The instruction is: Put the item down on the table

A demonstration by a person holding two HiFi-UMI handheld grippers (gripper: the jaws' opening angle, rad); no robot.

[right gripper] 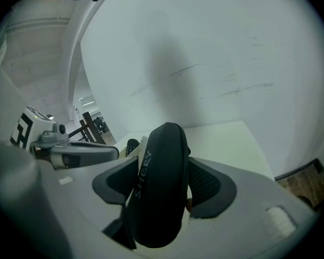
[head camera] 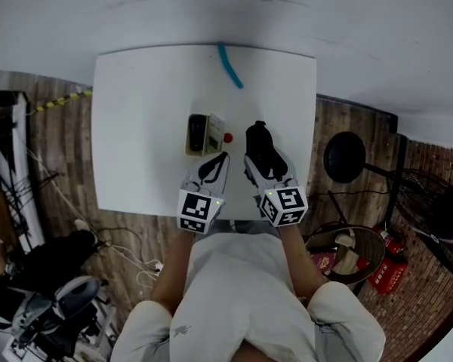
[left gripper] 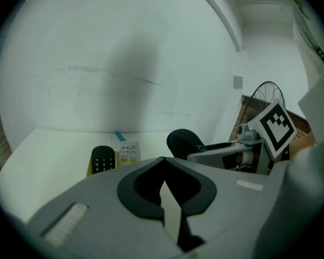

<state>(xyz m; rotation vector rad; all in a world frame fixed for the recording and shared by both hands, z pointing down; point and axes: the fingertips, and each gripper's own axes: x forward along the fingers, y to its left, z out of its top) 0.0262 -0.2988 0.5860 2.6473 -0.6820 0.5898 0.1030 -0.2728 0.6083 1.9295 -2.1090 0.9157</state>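
Note:
A black oblong case (head camera: 260, 145) with grey lettering on its side sits between the jaws of my right gripper (head camera: 263, 158), which is shut on it above the white table (head camera: 136, 127) near the front edge. In the right gripper view the case (right gripper: 159, 182) stands on its narrow edge between the two pads and fills the gap. My left gripper (head camera: 214, 166) hovers just to the left, shut, with nothing in it; its jaw tips meet (left gripper: 162, 161). From the left gripper view the case (left gripper: 184, 143) shows at the right.
A black remote (head camera: 197, 132) on a yellow base and a white keypad card (head camera: 214, 130) with a red knob (head camera: 228, 137) lie mid-table. A teal strip (head camera: 229, 65) lies at the far edge. A stool (head camera: 345, 157), a fan (head camera: 430, 202) and a red extinguisher (head camera: 389, 274) stand on the floor at the right.

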